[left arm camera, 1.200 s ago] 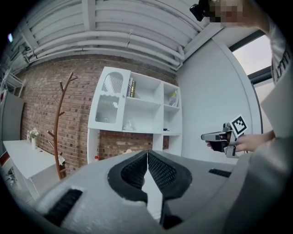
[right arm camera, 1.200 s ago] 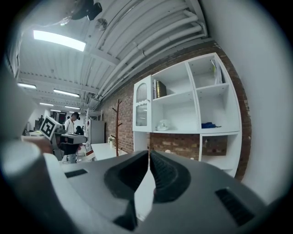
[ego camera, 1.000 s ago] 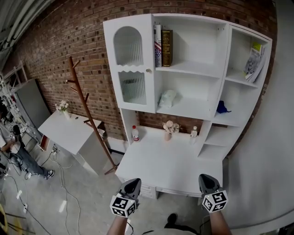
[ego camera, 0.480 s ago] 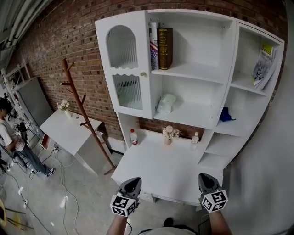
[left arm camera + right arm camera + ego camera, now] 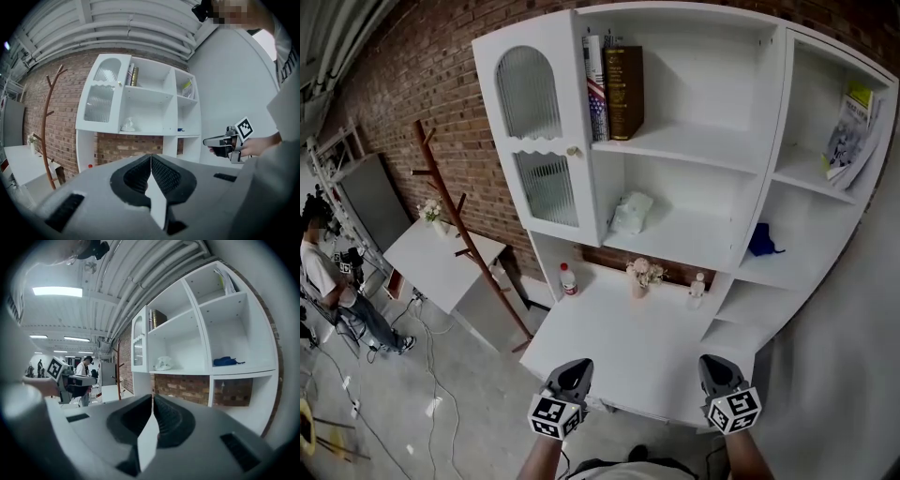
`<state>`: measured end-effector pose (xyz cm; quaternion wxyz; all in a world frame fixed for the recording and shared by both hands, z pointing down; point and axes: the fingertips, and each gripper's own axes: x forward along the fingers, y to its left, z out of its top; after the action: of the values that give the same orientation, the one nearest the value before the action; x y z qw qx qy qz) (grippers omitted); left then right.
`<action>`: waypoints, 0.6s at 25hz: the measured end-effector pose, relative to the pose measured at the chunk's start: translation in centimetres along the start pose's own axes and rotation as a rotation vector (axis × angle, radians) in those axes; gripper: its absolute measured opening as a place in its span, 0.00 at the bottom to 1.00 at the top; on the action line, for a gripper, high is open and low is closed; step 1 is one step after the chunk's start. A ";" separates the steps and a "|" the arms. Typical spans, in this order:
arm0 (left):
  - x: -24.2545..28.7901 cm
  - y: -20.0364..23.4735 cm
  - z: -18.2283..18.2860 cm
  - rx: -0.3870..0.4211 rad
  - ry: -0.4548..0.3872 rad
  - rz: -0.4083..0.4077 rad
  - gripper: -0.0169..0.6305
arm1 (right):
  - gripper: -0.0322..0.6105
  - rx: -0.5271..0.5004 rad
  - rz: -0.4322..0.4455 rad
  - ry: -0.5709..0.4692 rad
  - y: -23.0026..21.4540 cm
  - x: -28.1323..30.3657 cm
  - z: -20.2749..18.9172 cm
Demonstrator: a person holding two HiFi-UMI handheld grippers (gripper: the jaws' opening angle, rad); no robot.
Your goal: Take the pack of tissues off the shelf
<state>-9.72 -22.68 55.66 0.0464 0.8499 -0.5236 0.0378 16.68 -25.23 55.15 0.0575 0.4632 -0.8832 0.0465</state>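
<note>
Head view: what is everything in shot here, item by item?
shelf unit: one, white, against the brick wall
pack of tissues: one, pale, middle shelf, left part
books: a few, brown and white, upright on the top shelf
booklets: a few, leaning in the top right compartment
blue item: one, right compartment below the booklets
bottle: one, white and red, desk surface, left
flower vase: one, pale, desk centre
small white bottle: one, right of the vase
coat stand: one, brown wood, left of the unit
side table: one, white, far left
person: one, left edge
left hand-held gripper: shut, empty, bottom
right hand-held gripper: shut, empty, bottom
</note>
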 end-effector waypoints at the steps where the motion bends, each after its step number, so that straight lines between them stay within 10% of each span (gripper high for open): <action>1: 0.5 -0.2 0.1 0.002 0.001 -0.003 0.07 | 0.10 0.003 0.000 0.000 -0.4 0.1 0.0; 15: 4.6 -0.1 1.8 0.061 0.021 -0.043 0.07 | 0.10 0.036 -0.013 0.009 -1.9 1.4 -0.5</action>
<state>-7.56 -26.92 54.40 0.0269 0.8615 -0.5033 0.0613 17.43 -27.38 55.92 0.0533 0.4698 -0.8788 0.0638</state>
